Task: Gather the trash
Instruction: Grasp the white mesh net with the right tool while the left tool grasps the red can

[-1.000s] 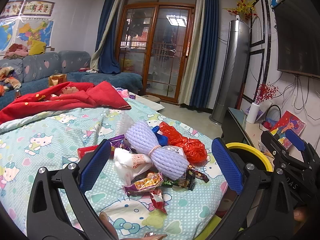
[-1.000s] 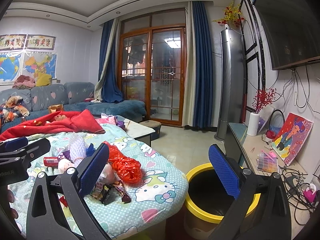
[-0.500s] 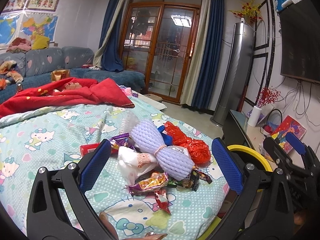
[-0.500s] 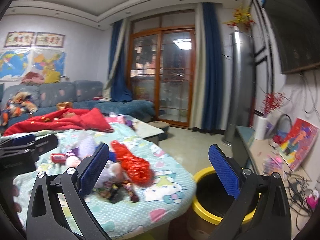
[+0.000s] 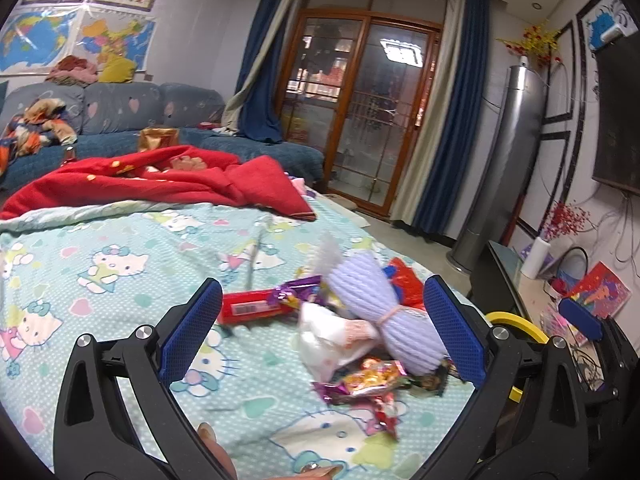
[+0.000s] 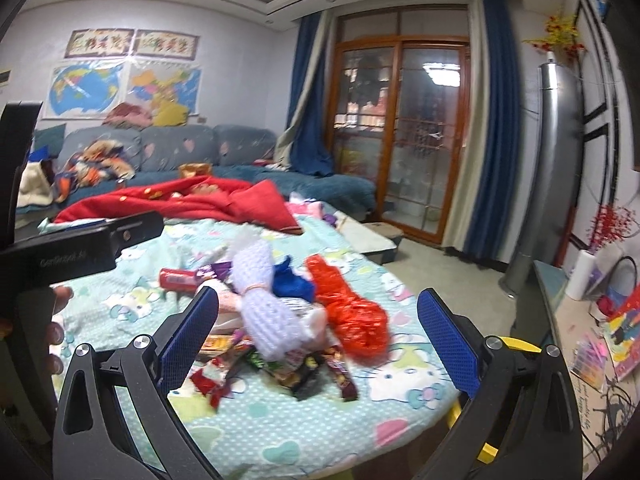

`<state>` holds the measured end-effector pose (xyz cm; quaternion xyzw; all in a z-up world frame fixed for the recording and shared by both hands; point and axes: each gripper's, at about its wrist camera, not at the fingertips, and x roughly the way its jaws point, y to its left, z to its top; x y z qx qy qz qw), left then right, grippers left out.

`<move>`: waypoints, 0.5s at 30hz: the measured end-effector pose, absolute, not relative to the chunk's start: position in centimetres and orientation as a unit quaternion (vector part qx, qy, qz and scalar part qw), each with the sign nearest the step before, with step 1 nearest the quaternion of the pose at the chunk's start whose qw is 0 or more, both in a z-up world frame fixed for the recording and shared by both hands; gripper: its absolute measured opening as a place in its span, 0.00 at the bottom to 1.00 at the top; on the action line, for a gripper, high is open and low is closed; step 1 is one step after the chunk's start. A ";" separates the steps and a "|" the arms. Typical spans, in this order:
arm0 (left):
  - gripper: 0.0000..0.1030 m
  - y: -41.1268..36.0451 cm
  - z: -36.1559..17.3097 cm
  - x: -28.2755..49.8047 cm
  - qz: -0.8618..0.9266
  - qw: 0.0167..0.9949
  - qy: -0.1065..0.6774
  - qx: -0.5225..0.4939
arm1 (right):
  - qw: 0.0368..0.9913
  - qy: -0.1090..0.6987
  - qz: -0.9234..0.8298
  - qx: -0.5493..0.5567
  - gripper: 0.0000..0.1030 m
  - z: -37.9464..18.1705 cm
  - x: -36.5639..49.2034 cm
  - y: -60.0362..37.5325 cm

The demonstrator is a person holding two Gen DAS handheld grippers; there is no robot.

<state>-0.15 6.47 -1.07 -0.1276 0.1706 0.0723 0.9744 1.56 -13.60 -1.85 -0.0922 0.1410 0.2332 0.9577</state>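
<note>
A pile of trash lies on the cartoon-print cloth point(image 5: 120, 280) near its right edge. It holds a lilac foam net bundle point(image 5: 376, 304), a white wrapper point(image 5: 332, 336), a red packet point(image 5: 248, 307), a red plastic bag point(image 6: 352, 312), a blue scrap point(image 6: 292, 282) and several snack wrappers point(image 5: 372, 380). My left gripper point(image 5: 320, 332) is open, with the pile between and beyond its blue pads. My right gripper point(image 6: 316, 336) is open too, hovering over the same pile from the near side. The yellow-rimmed bin point(image 5: 516, 324) stands just past the cloth's right edge, mostly hidden.
A red blanket point(image 5: 168, 184) lies across the far side of the cloth. A blue sofa point(image 5: 120, 120) with clothes runs behind. Right of the bin stands a low TV stand point(image 5: 532, 292) with a paper roll, paintings and cables. A person's fingers point(image 6: 56, 312) hold the left gripper.
Both grippers have swung left, away from the bin and toward the pile. The bin has slid out to the right edge of the right wrist view. Both stay open.
</note>
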 end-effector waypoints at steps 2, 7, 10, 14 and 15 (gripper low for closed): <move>0.90 7.1 -1.2 -0.1 0.081 0.973 0.171 -0.131 | 0.953 0.147 0.246 -0.101 0.94 -2.0 1.8 -12.6; 0.90 9.1 -1.6 0.3 0.104 0.969 0.179 -0.137 | 0.942 0.158 0.274 -0.113 0.94 -2.2 2.6 -10.8; 0.90 10.6 -2.2 1.1 0.105 0.963 0.200 -0.144 | 0.936 0.166 0.284 -0.129 0.94 -2.5 3.5 -9.4; 0.90 12.1 -2.9 2.5 0.115 0.957 0.233 -0.126 | 0.925 0.192 0.290 -0.154 0.87 -3.3 5.2 -7.8; 0.90 12.5 -3.2 3.0 0.114 0.956 0.244 -0.117 | 0.924 0.196 0.290 -0.156 0.83 -3.5 5.5 -7.5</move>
